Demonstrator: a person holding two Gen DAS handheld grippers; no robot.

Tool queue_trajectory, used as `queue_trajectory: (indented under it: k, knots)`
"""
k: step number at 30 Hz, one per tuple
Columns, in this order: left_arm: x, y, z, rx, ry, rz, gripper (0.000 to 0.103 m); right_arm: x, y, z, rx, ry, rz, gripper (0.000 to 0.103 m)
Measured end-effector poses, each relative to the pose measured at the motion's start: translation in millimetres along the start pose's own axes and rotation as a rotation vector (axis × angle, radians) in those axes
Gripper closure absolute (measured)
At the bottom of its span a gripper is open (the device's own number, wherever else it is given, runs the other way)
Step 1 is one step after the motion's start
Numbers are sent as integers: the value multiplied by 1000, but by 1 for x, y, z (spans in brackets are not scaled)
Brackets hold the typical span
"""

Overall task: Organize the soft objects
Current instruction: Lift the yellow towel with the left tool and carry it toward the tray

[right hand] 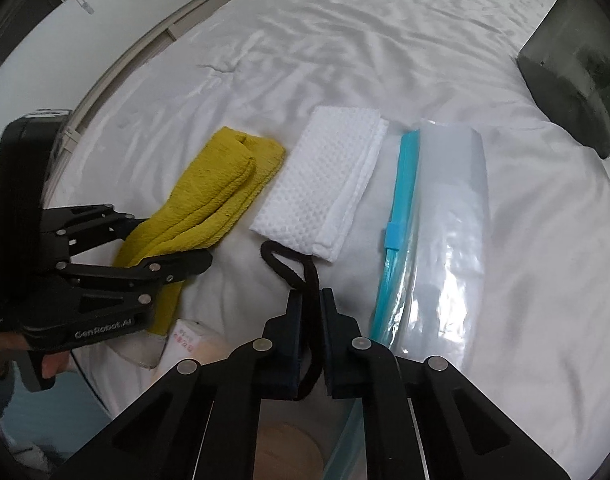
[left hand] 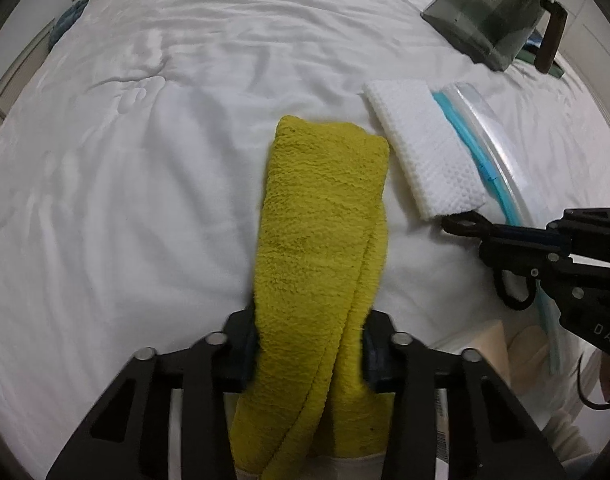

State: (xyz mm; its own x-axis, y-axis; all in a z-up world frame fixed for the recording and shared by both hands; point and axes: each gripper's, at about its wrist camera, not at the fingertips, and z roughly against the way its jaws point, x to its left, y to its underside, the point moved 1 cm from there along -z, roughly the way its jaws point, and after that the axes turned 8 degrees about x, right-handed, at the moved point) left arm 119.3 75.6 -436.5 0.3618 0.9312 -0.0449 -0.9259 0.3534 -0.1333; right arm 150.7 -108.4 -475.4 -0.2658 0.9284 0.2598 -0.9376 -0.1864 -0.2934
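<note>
Meanwhile, the left gripper (left hand: 309,344) pinched the near end of a folded yellow towel (left hand: 325,208) lying on the white bed (left hand: 145,160) — the right gripper (right hand: 313,320) pinched a black band (right hand: 293,268). Beside the yellow one lay a white towel (right hand: 325,184), then a clear zip bag (right hand: 445,232).

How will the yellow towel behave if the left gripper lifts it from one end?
The yellow towel would probably droop: it is soft terry, folded in loose layers. The layers may slide apart, since the left gripper pinches only the near end. It looks light and unlikely to slip from the pads.
</note>
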Motion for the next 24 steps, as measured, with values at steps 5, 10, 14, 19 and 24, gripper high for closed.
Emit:
queue_trajectory:
  k: [5, 10, 14, 19, 24]
  knots:
    - [-1, 5, 8, -9, -20, 2, 82, -2, 5, 16, -7, -15, 27, 98]
    - [-5, 8, 17, -30, -47, 39, 84, -1, 6, 25, -18, -24, 51, 98]
    - [-3, 11, 24, -41, -53, 79, 84, -2, 7, 34, -27, -33, 66, 98]
    - [-5, 14, 33, -48, -59, 112, 84, -4, 8, 45, -35, -46, 79, 98]
    - [-8, 15, 43, -60, -66, 149, 84, -6, 11, 58, -42, -51, 91, 98]
